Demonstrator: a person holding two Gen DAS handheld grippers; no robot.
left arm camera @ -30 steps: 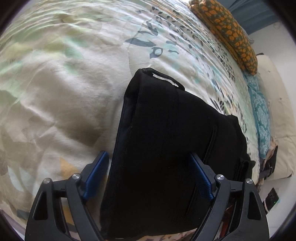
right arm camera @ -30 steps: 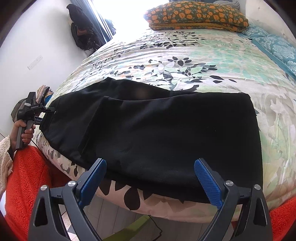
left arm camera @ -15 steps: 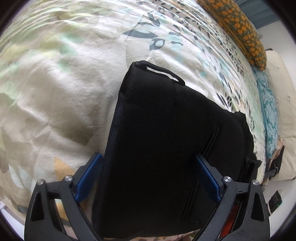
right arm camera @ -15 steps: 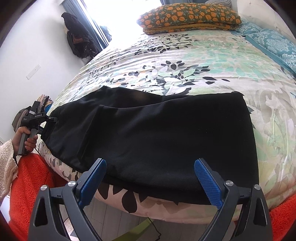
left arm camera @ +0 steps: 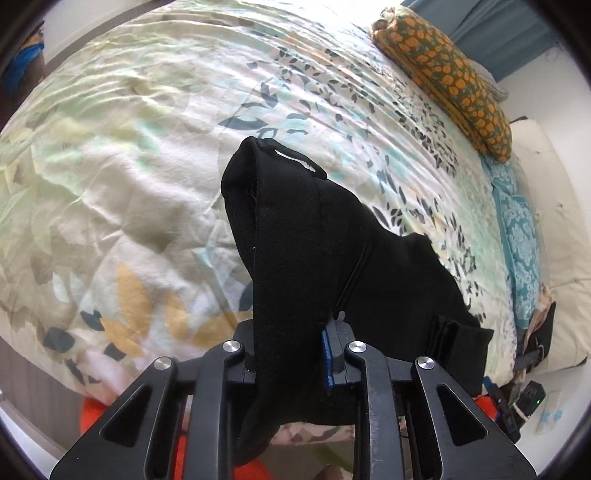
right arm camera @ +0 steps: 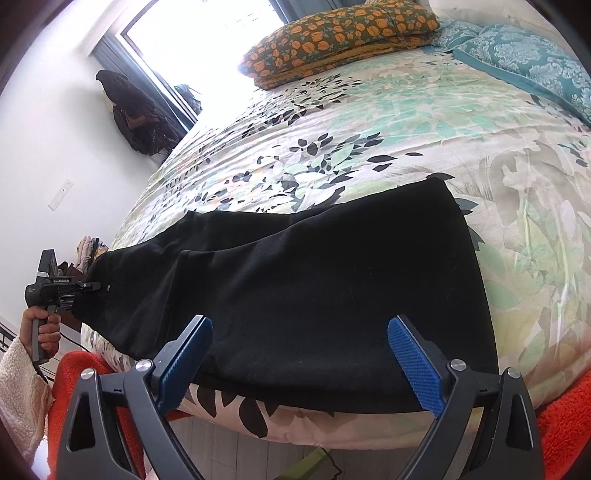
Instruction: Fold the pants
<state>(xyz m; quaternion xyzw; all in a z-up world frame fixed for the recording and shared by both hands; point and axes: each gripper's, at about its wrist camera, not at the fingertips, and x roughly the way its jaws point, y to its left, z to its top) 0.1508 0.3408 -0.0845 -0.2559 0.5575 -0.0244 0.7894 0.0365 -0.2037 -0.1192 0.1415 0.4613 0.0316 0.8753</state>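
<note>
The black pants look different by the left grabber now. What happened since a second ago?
The left gripper was wide open around the waist end of the black pants; its jaws are closing on a bunched fold of that end, which has lifted off the floral bedspread. The right gripper stays open over the other end, which lies flat as before. The orange pillow has not moved.

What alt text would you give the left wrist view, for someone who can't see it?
The left tongs are closing on a bunched end of black pants, which rise from a floral bedspread. An orange-patterned pillow lies at the far edge of the bed.
</note>
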